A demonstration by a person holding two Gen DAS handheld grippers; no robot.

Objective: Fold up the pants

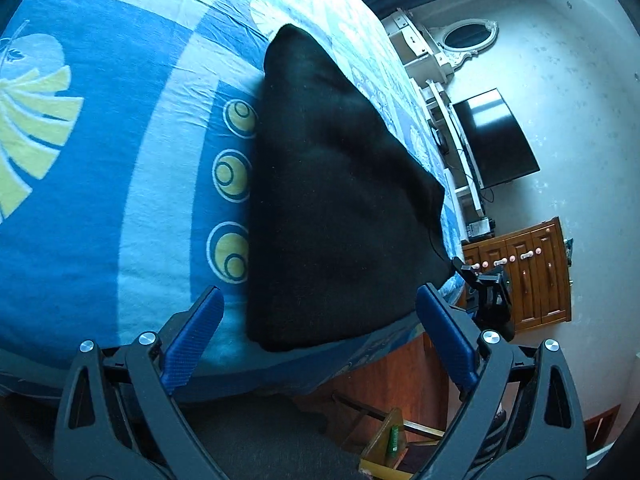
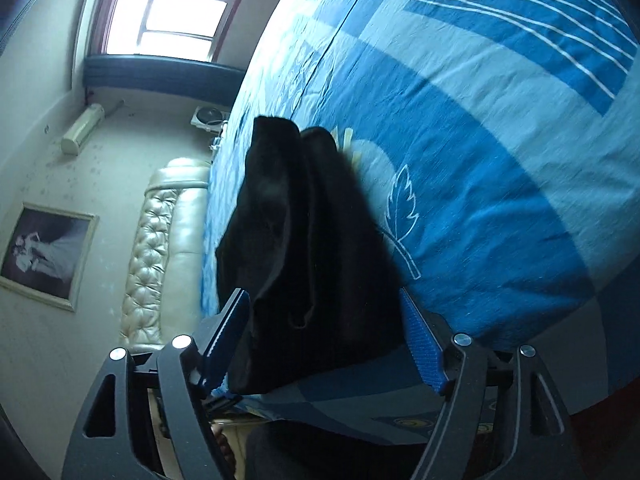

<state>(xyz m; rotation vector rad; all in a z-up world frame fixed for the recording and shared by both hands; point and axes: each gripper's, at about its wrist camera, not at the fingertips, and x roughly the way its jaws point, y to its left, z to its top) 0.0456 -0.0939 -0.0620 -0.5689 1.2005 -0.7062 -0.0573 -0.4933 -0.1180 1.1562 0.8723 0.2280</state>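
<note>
Black pants (image 1: 340, 200) lie as a folded bundle on the blue patterned bedsheet (image 1: 100, 200), close to the bed's near edge. My left gripper (image 1: 320, 292) is open wide; its blue pads (image 1: 196, 336) flank the near end of the bundle without touching it. In the right wrist view the pants (image 2: 312, 240) show layered folds and run away from me along the sheet (image 2: 500, 160). The right gripper (image 2: 322, 294) stands open with the bundle's near end between its blue pads (image 2: 424, 348), and the cloth rests on the bed.
The bed's edge drops off just below both grippers. A dark TV (image 1: 496, 140) and wooden cabinet (image 1: 528, 272) stand by the wall. A black mechanical piece (image 1: 490, 292) sits by the pants' right corner. A padded headboard (image 2: 160, 248) and window (image 2: 172, 8) lie beyond.
</note>
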